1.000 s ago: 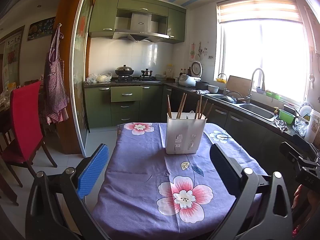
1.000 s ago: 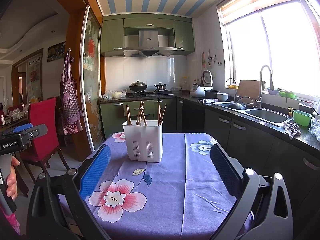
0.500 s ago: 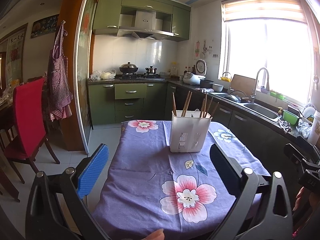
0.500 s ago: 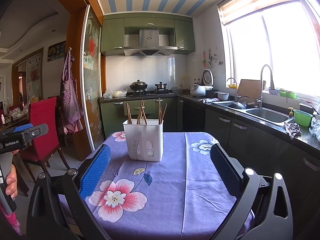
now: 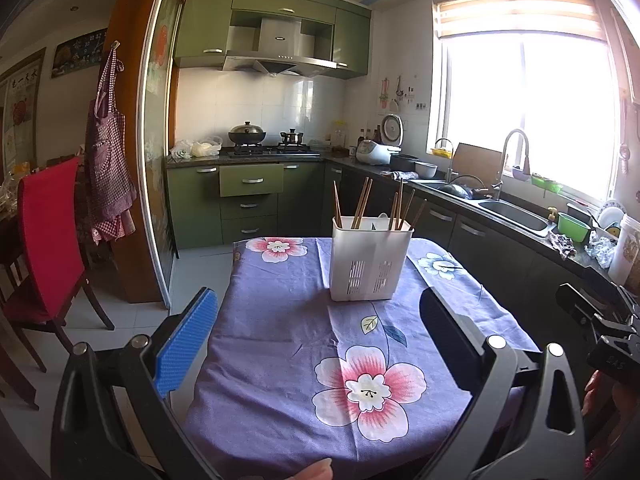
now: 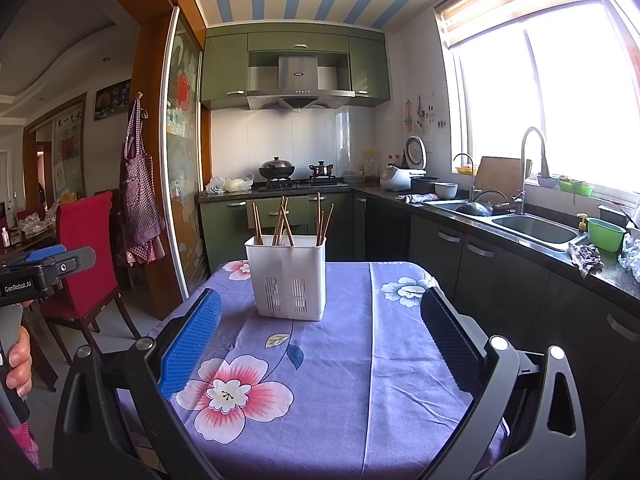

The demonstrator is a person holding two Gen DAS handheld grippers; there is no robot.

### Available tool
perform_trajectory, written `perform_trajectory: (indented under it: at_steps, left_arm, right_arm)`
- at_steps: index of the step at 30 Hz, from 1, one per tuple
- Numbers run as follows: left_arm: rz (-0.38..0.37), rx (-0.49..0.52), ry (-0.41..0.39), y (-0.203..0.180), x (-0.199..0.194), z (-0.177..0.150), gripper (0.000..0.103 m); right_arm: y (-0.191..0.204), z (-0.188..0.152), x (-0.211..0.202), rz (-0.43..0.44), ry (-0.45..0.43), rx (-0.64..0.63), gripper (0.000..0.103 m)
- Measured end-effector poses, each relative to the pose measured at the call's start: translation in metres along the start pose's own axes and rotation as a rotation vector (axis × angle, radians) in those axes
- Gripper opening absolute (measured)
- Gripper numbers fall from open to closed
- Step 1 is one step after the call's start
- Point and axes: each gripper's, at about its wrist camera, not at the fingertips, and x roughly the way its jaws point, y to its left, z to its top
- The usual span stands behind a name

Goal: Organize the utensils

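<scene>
White plastic utensil holder (image 5: 370, 264) is seen ahead of the left gripper (image 5: 320, 332), slightly right of its centreline, well clear of the fingertips. Wooden chopsticks (image 5: 362, 203) are stood upright and leaning inside it. Left jaws are held wide apart, nothing between. From the right gripper (image 6: 320, 332), also spread and empty, the holder is placed ahead-left on the purple floral tablecloth (image 6: 360, 360).
</scene>
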Motion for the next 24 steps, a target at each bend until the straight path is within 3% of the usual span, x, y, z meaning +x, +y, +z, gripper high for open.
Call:
perform_trajectory:
  at_steps: [24]
  left_arm:
    - [-0.006,0.029,0.023,-0.0072,0.0054,-0.0012,0.096]
  right_arm:
    - [-0.0001,-0.0034,0.0042,-0.001,0.009,-0.001,0.098]
